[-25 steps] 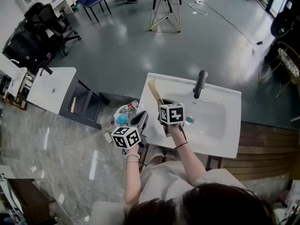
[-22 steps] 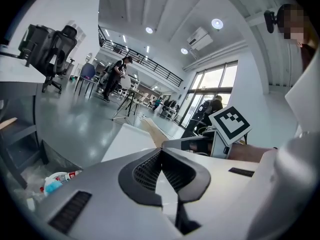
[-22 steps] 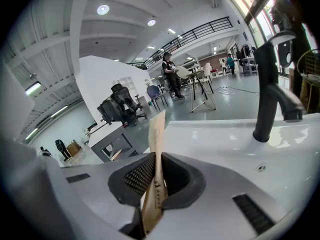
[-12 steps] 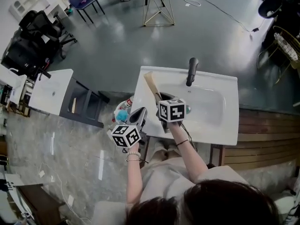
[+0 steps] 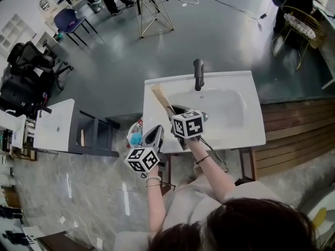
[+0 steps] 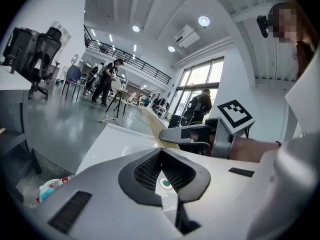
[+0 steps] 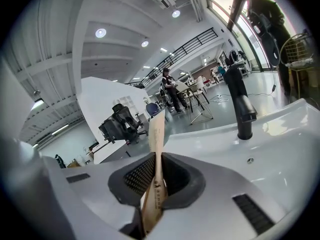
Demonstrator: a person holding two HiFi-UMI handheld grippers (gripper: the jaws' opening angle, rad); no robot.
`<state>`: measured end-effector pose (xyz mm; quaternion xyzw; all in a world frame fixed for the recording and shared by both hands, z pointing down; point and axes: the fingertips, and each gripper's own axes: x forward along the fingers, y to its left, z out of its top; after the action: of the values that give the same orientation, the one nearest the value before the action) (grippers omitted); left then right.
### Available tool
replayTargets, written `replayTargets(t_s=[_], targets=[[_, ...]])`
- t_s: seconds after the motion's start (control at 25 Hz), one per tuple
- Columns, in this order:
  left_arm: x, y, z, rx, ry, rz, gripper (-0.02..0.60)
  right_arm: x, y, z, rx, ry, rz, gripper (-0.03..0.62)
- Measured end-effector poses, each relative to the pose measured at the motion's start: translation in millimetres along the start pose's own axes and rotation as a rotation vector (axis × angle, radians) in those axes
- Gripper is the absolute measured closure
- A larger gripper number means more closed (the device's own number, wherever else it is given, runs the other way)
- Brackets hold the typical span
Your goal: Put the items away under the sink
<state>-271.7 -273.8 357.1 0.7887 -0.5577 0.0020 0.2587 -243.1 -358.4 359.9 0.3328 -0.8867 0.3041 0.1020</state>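
Holding a wooden spatula [image 7: 157, 149] over the sink [image 5: 230, 136]
Right gripper [image 7: 159, 178] clamps its near end — blade pointing away, upward; left gripper [image 6: 161, 170], shut and empty, hangs lower off the sink's left edge.

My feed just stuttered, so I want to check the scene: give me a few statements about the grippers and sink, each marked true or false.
The right gripper is shut on the wooden stick. True.
The left gripper holds a bottle. False: its jaws are closed on nothing.
The faucet is black. True.
The wooden stick lies loose in the sink. False: it juts from the right gripper's jaws over the sink's left side.
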Motion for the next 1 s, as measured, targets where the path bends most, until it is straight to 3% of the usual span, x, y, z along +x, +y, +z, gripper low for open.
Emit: replayTargets(t_s=[0.24,0.68,1.0], targets=[[-26,-11,-2,-0.003,-0.079,-0.066,0.578,-31,11,-10,0.015,-0.056,-0.029,0.546],[-71,-40,-27,0.029,-0.057,-0.178,0.580,-91,39,-47,0.055,-0.094,-0.065,0.546],[-99,-68,-45,0.065,-0.019,-0.253,0.578,-126,65,-80,0.096,-0.129,-0.046,0.546]])
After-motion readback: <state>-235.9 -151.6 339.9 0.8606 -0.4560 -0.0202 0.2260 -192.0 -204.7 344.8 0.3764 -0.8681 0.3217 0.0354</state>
